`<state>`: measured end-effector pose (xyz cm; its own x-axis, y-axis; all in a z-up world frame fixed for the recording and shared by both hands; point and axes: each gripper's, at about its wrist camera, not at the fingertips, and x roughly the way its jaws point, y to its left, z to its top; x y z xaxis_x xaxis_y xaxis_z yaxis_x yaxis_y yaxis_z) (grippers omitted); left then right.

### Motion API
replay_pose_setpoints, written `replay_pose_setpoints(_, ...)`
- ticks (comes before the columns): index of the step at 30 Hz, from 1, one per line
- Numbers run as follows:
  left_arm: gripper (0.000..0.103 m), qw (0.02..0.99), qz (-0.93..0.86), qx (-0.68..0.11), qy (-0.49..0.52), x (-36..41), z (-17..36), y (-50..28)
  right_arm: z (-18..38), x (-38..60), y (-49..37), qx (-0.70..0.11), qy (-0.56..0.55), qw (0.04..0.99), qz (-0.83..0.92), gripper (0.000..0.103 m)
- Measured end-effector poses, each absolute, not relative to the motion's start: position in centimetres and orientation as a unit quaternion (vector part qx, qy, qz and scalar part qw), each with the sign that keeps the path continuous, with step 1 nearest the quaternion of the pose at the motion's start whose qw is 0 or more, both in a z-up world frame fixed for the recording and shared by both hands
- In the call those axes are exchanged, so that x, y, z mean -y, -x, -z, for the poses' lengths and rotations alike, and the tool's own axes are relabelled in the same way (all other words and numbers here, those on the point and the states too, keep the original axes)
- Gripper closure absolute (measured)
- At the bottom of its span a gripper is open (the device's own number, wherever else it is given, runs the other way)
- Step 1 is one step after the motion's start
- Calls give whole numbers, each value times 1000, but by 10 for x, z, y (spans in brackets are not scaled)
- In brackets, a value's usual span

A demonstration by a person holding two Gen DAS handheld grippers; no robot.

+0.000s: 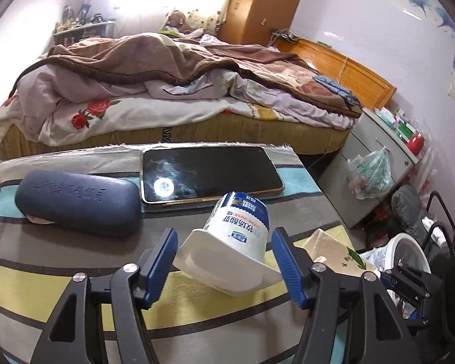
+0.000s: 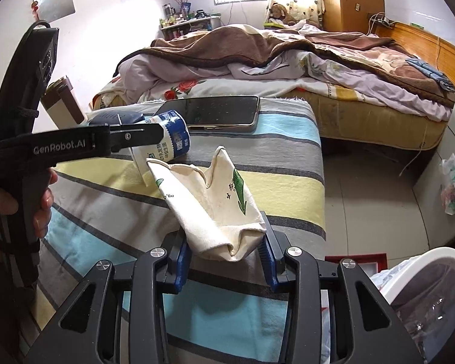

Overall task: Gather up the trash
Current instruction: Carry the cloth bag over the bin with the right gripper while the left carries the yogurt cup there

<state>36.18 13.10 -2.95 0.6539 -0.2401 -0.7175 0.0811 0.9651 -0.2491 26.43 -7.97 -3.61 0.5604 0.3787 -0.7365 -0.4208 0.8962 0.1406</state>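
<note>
- Left gripper (image 1: 224, 268) has the yogurt cup (image 1: 236, 239) between its blue pads, upside down and tilted, wide rim toward the camera. Rim corners look to be touching both pads and the cup sits off the striped cloth (image 1: 60, 276), so I read it as gripped by the rim.
- Cup: thin plastic, likely empty and very light. The rim flange is the stiffest part and a good hold; the wall would buckle if squeezed hard. Smooth surface, could slip or pivot since the hold is at the corners.
- Right gripper (image 2: 224, 261) is clamped on the folded end of the crumpled paper bag (image 2: 218, 206), which sticks up over the table edge, just beside the cup.
- Bag: soft, light, crushes freely. No breakage risk, but it flops; holding the bunched fold is right.
- Bin (image 2: 433, 291) with liner stands on the floor, lower right, near the right gripper. The short drop suits both items.
- Phone (image 1: 209, 176) and glasses case (image 1: 75, 203) lie behind the cup; not trash, I'd say.
</note>
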Motion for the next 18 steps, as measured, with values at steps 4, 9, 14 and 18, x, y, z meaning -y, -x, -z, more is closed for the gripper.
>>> replay_pose_setpoints(4,51,909,75,-403,83,-130,25,-359,34,84,-263,-405,20,888,-218,63)
replay_pose_setpoints(9,64,916,77,-391,54,-124,14,-352,35,85,-264,-405,11,888,-219,63)
replay_pose_setpoints(14,25,911,99,-395,63,-120,18,-355,34,88,-263,-401,2,889,-220,63)
replay_pose_setpoints(18,25,913,85,-398,30,-110,25,-357,34,95,-263,-401,-5,890,-214,63)
